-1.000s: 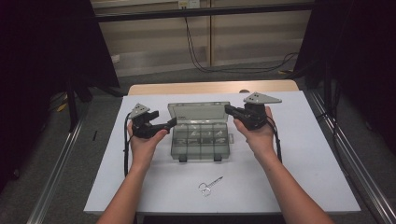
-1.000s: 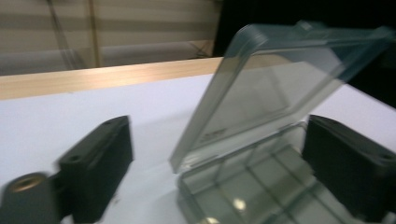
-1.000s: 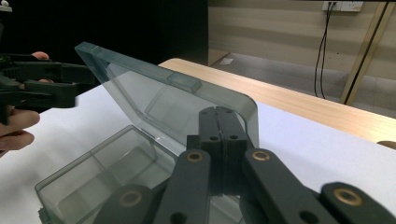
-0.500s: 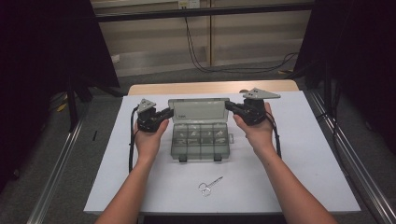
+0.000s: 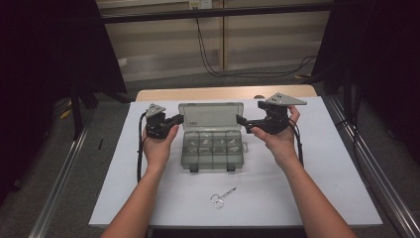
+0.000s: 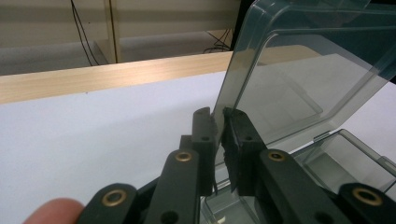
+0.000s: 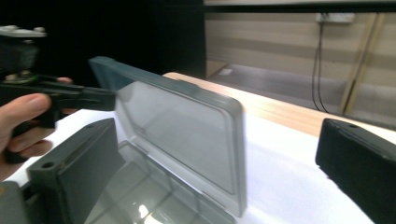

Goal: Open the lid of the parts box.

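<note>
A clear grey compartment box (image 5: 213, 151) sits mid-table with its lid (image 5: 210, 116) standing open. My left gripper (image 5: 176, 119) is at the lid's left edge; its jaws have just been closing. In the left gripper view that gripper (image 6: 218, 116) is shut on the lid's (image 6: 299, 79) thin edge. My right gripper (image 5: 240, 122) is at the lid's right edge, and its jaws have just been opening. In the right gripper view it (image 7: 215, 135) stands open, its jaws wide on either side of the lid (image 7: 177, 126) without touching it.
A small metal scissors-like tool (image 5: 222, 197) lies on the white tabletop (image 5: 322, 173) in front of the box. A wooden strip (image 5: 223, 93) runs along the table's back edge. Metal rails flank both sides.
The left gripper has shifted slightly up the lid's left edge, and its jaws have come together on it. The right hand has stayed at the lid's right edge.
</note>
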Demonstrator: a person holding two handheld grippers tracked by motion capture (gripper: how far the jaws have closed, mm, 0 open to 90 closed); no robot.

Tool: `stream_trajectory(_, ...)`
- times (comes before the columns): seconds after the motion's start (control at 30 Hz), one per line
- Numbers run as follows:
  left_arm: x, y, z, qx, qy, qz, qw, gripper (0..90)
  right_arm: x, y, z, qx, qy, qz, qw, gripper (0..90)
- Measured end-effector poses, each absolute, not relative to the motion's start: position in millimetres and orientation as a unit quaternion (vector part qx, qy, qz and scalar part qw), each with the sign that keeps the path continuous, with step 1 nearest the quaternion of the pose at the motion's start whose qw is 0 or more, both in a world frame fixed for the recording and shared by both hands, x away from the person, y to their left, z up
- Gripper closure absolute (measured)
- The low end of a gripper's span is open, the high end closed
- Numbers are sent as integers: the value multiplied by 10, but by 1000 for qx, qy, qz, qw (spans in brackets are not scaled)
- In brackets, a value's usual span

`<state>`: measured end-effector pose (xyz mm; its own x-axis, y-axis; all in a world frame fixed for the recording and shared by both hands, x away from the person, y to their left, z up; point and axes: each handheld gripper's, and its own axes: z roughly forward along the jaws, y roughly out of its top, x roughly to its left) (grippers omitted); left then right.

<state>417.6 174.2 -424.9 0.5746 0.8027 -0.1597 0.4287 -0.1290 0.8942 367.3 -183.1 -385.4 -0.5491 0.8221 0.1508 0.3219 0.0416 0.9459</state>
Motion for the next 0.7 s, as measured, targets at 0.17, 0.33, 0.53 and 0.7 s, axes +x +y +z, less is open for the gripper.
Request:
stream_trajectory(0.17,4180,1746,-4251,727,424,183,507,827,3747,-1811,-4029,443,685,526,239,79)
stream_trajectory(0.33,4191,1740,-4262,720,429,176,517,828,3838,-1735,-4301,487,682,490,241,508)
stream_trajectory(0.53,4221,1747,-4275,717,431,174,520,831,3896,-1687,-4386,484,678,504,229,760)
stream_trajectory(0.7,4286,1753,-4288,714,436,167,522,827,3963,-1663,-4413,486,680,496,235,848)
